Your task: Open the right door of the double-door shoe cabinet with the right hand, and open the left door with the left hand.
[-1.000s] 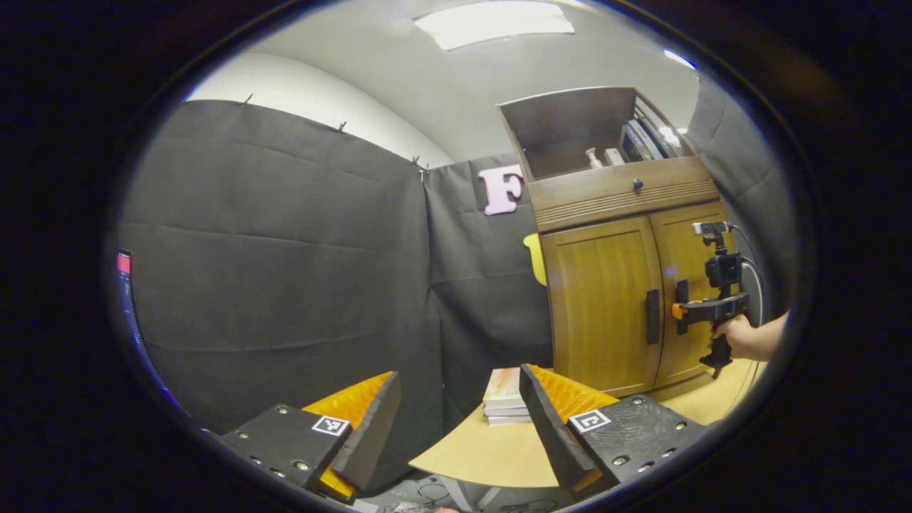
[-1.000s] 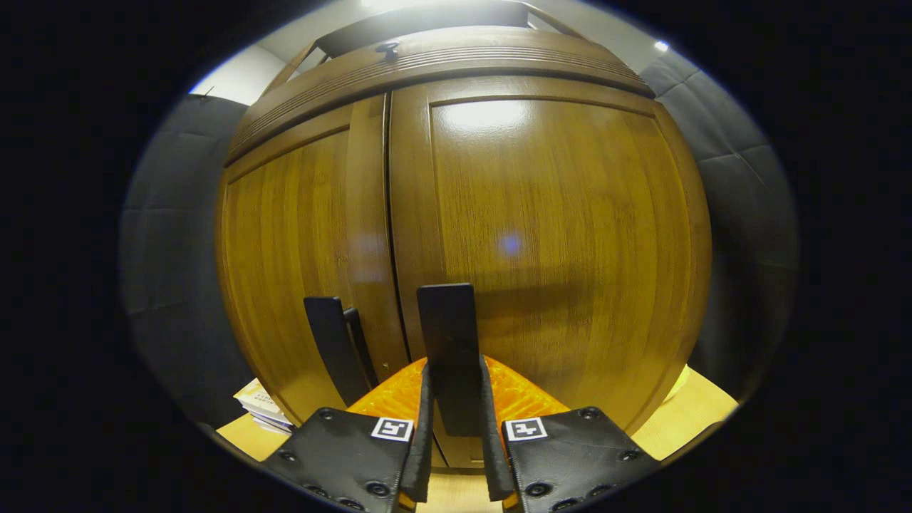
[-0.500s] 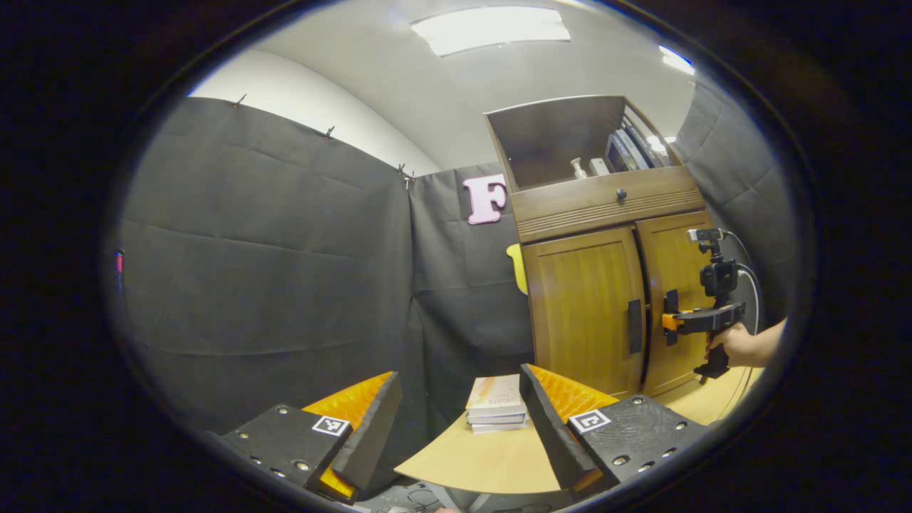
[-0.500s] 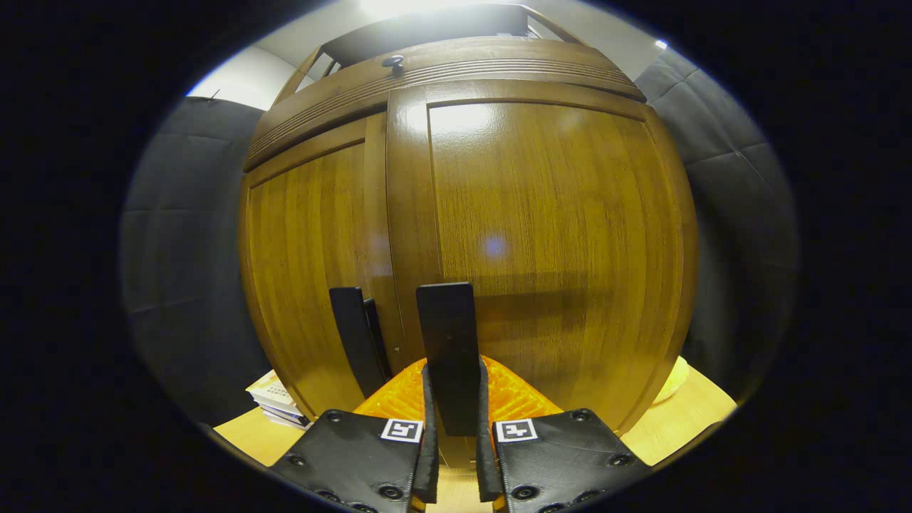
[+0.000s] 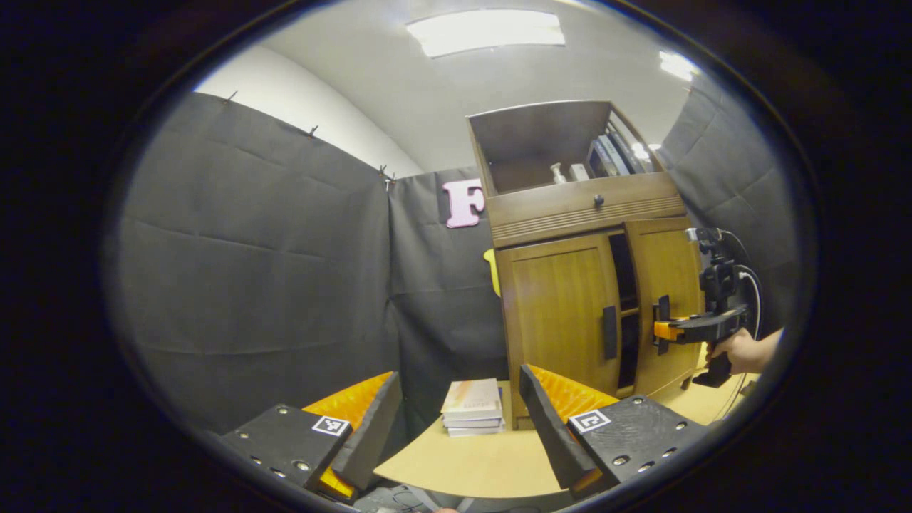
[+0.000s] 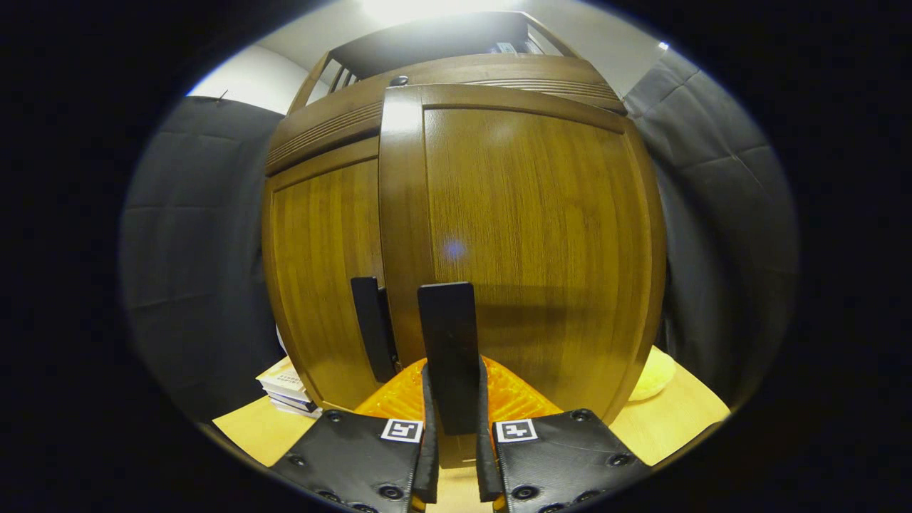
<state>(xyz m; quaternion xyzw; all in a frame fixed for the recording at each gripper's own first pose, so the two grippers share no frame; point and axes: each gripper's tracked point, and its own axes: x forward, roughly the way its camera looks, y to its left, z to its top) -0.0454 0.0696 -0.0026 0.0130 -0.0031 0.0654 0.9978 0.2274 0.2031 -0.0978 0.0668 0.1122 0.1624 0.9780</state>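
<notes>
1. Right tongs (image 6: 453, 456) clamped on the right door's handle (image 6: 447, 349) — right door (image 6: 527, 249) ajar.
2. Left tongs (image 5: 456, 420) spread apart, empty, well off the shut left door (image 5: 559, 313).
3. Risk: handle slipping out if the pull fights the hinge arc.

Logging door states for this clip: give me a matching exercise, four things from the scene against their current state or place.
Things:
1. right door
2. left door
3. right claw
4. stack of books

States:
A. closed, handle untouched
B. lying on the table beside the cabinet
C. partly open, dark gap showing
D. clamped on a door handle

Pairs: 1-C, 2-A, 3-D, 4-B
</notes>
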